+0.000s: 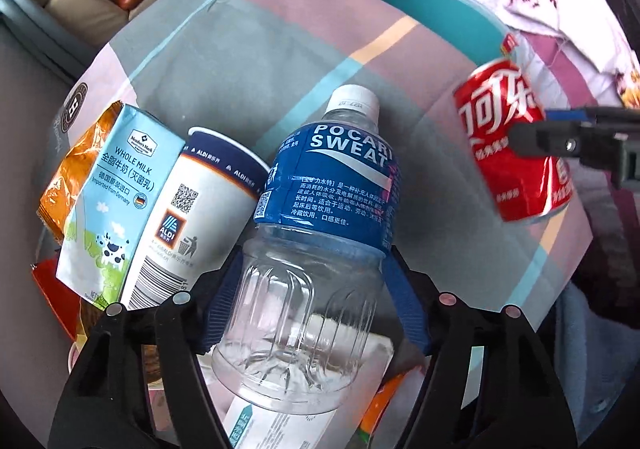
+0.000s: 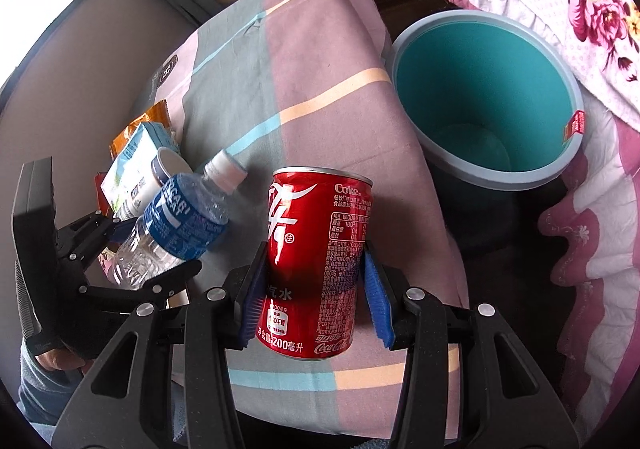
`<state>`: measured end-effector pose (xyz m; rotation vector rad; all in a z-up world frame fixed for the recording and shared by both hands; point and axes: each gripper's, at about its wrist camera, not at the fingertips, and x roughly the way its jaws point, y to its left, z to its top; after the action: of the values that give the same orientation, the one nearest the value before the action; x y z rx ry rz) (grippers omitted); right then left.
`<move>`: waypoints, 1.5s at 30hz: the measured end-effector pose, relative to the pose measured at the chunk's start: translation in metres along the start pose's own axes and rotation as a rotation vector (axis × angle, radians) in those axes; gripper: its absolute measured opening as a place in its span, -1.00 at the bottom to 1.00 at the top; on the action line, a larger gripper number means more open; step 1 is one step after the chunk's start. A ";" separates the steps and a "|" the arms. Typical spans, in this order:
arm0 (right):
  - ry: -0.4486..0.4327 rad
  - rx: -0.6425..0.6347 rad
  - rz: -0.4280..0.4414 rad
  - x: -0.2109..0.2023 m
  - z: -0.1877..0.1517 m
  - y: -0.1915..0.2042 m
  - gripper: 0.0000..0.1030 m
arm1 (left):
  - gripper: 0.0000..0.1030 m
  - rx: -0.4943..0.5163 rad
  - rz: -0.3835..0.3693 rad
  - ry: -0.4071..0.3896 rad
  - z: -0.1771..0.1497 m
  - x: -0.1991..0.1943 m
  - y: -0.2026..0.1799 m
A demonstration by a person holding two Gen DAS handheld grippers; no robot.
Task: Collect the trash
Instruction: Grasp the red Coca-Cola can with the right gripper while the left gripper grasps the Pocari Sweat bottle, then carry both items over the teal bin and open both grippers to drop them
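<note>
trash is what i'm gathering: my right hand-held gripper (image 2: pixel 313 289) is clamped on a red cola can (image 2: pixel 316 261), and my left hand-held gripper (image 1: pixel 308 281) has its blue pads against a clear pocari bottle (image 1: pixel 320 233), so i judge it gripped. the teal bin (image 2: pixel 486 101) at two o'clock in the right view looks empty, so nothing is binned yet. a milk carton (image 1: pixel 108 201), paper cup (image 1: pixel 192 209) and orange wrapper (image 1: pixel 76 169) at nine o'clock remain. all of it rests on a plaid cloth over the table (image 2: pixel 320 61); a sofa sits beyond, floral bedding at one o'clock.
</note>
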<state>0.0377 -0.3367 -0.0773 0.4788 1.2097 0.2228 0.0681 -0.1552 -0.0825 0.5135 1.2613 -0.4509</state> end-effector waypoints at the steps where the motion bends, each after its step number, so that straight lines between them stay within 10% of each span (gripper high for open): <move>1: 0.001 0.000 0.002 0.001 0.001 0.000 -0.17 | 0.34 -0.017 -0.015 -0.010 0.000 -0.003 0.002; 9: 0.004 -0.017 0.015 0.006 0.005 -0.002 -0.17 | 0.31 -0.165 -0.117 -0.117 0.001 -0.039 0.031; 26: 0.018 -0.014 0.027 0.010 0.004 -0.007 -0.19 | 0.29 -0.119 -0.144 -0.007 -0.001 0.010 -0.006; 45: -0.289 0.169 -0.048 -0.081 0.053 -0.096 -0.20 | 0.28 -0.047 -0.165 -0.201 0.107 -0.040 -0.045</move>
<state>0.0510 -0.4670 -0.0395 0.6067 0.9594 0.0081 0.1147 -0.2536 -0.0258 0.3166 1.1214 -0.5953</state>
